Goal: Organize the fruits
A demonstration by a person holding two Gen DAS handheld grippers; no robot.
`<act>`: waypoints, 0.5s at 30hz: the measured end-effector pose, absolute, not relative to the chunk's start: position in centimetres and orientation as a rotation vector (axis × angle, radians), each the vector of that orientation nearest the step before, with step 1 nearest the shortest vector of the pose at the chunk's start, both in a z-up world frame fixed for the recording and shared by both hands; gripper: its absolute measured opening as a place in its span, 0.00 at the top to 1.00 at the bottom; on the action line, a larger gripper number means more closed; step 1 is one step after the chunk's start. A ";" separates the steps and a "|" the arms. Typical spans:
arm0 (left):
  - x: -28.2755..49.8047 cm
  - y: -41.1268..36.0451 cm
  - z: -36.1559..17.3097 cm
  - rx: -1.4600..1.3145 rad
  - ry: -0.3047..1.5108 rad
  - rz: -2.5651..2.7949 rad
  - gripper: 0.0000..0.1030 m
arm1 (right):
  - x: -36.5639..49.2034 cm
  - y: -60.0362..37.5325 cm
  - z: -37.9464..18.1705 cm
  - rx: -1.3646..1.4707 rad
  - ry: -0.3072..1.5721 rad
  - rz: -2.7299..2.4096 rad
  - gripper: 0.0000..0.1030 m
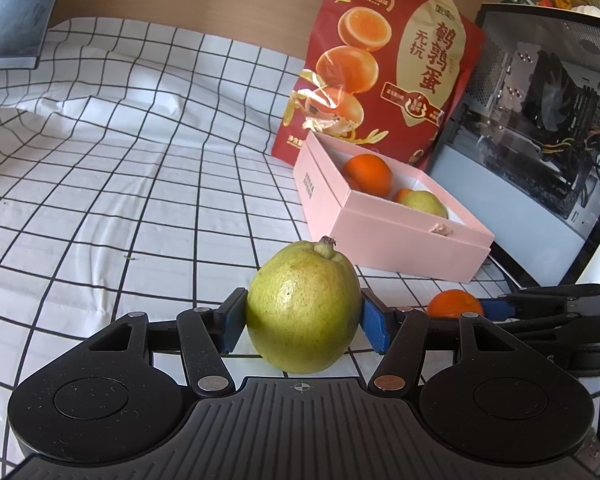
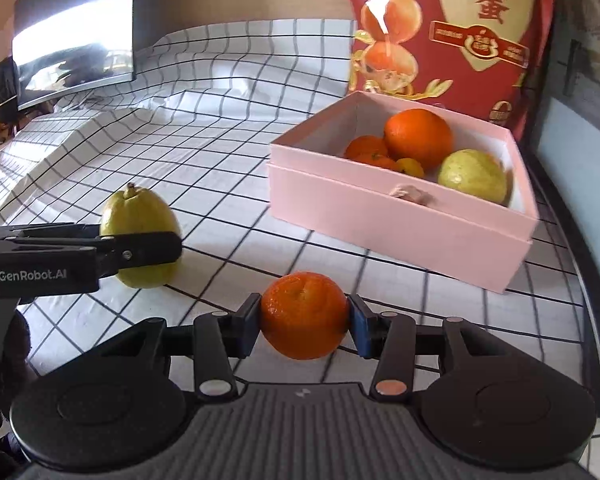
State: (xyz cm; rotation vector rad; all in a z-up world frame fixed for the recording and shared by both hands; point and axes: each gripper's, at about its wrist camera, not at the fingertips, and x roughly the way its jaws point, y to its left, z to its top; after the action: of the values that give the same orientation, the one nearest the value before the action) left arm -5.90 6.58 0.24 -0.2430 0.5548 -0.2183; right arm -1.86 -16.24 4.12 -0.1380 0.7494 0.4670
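My left gripper (image 1: 303,322) is shut on a green pear (image 1: 303,308), its blue pads pressed to both sides; the pear also shows in the right wrist view (image 2: 140,216) with the left gripper (image 2: 140,250) around it. My right gripper (image 2: 304,326) is shut on a small orange (image 2: 303,316), seen from the left wrist view (image 1: 454,303) low at the right. A pink box (image 2: 400,224) stands ahead on the checked cloth, holding a large orange (image 2: 418,138), smaller oranges (image 2: 366,151) and another pear (image 2: 473,176). The box also shows in the left wrist view (image 1: 396,240).
A red snack bag (image 1: 384,64) leans upright behind the box. A computer case with a glass side (image 1: 540,140) stands right of the box. A monitor (image 2: 74,32) stands at the back left. The white checked cloth (image 1: 120,200) is wrinkled and raised toward the back left.
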 end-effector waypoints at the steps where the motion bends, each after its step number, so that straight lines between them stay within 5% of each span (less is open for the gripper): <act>1: -5.9 6.6 0.2 -0.242 0.555 -0.218 0.37 | -1.8 -16.5 4.2 -0.134 0.750 0.458 0.56; 15: -3.4 5.7 1.7 -0.225 0.583 -0.317 0.37 | -1.6 -18.4 5.2 -0.110 0.750 0.392 0.56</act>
State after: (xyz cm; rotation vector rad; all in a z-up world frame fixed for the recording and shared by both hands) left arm -3.44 5.71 1.67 -0.2252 0.5832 -0.3166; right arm -1.60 -18.40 5.20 -0.1097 0.7500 0.3920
